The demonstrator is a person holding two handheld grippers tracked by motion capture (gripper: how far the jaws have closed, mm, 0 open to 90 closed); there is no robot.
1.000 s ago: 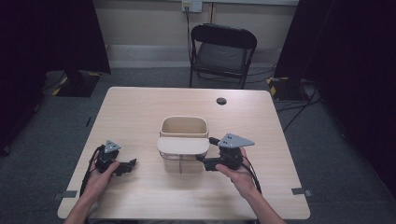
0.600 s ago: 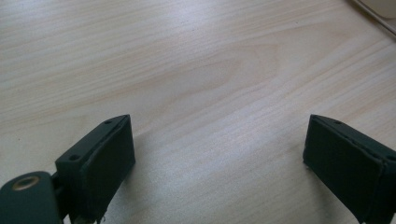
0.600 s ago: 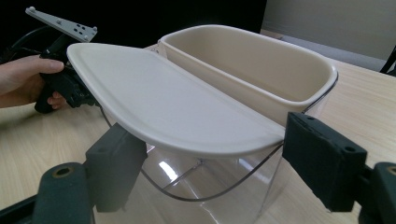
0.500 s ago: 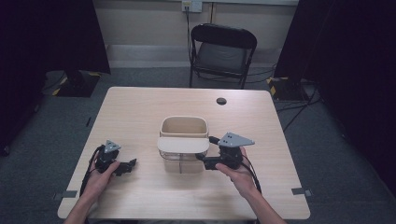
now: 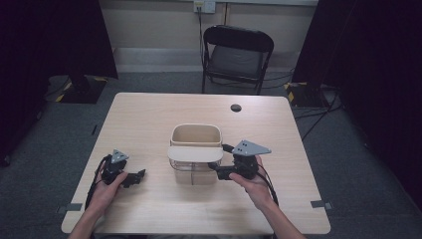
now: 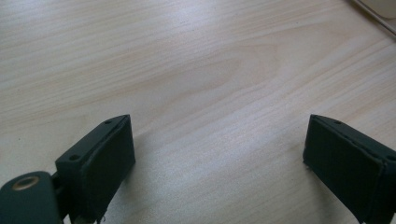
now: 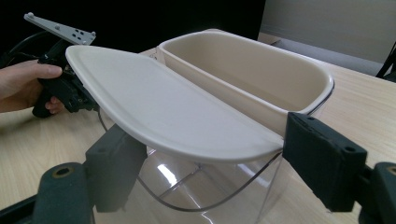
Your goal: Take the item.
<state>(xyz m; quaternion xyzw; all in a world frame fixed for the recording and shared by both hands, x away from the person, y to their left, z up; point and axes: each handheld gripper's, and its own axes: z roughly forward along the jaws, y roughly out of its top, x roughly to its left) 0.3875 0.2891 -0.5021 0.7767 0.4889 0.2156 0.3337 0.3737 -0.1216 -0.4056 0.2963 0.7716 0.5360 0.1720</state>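
Clear, thin-walled plastic bin [image 5: 195, 172] with its cream lid [image 7: 168, 109] looks light, rigid and slippery, best taken at the rim, where the right gripper [image 7: 210, 158] has its jaws spread wide about the near end without closing on it, while the left gripper [image 6: 219, 154] rests on the counter [image 5: 149, 119] with jaws wide apart and empty.

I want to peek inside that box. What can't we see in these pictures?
- Clear compartment's inside: the white lid covers it in the right gripper view.
- Beige insert's bottom: its own walls hide it.
- Black spot on the table: too small in the high view.
- Container's far side: hidden behind itself.

I count one table [image 5: 149, 124], one container [image 5: 195, 152] with one lid [image 5: 194, 153], one chair [image 5: 238, 57], two grippers, and one small black disc [image 5: 236, 107] at 12 o'clock.
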